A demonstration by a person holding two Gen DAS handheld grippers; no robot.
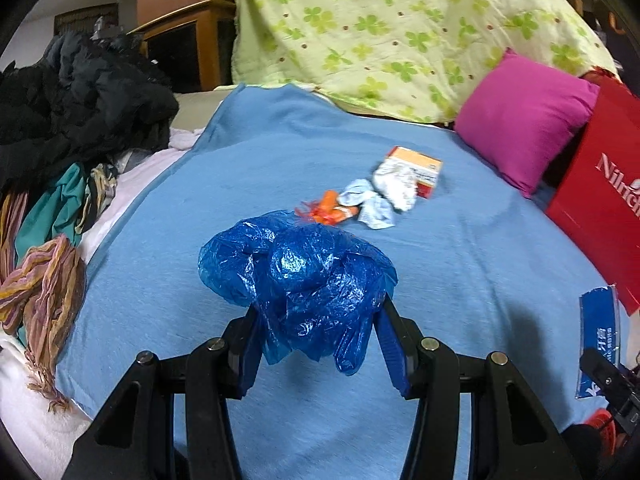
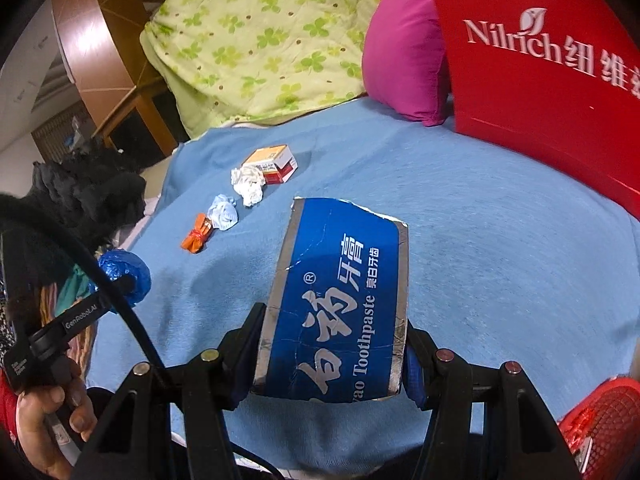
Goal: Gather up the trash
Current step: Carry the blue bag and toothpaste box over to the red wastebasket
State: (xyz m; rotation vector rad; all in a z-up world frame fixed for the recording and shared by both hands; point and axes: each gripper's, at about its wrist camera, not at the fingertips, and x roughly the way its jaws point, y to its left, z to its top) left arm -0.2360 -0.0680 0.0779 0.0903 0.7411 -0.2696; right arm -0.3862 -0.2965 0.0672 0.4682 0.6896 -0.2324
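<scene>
**Inspector:** State both tools

**Assistant:** The left gripper (image 1: 320,320) is clamped on a crumpled blue plastic bag (image 1: 296,272), pads pressing into it on either side, and holds it clear above the blue blanket (image 1: 460,264). The right gripper (image 2: 332,344) is clamped on a torn blue toothpaste box (image 2: 340,292), flattened, gripped across its lower part with the open end pointing away

**Inspector:** What trash is outstanding?

**Assistant:** Four pieces lie in a loose row mid-blanket, ahead of both tools: an orange wrapper (image 1: 328,212), a pale blue paper wad (image 1: 372,204) touching it, a white paper wad (image 1: 394,182), and a small orange-and-white carton (image 1: 420,168) just behind the white wad

**Inspector:** Step in hand?

**Assistant:** In my judgement, carrying: both tools are loaded, nothing deposited. No bin is identifiable; a red mesh object (image 2: 604,420) shows at the right wrist view's lower right corner, but I cannot tell what it is

**Inspector:** Next move?

**Assistant:** Each load needs dropping off before anything else can be picked up. The bag is limp and may snag on the pads at release, so the jaws should part fully
</scene>
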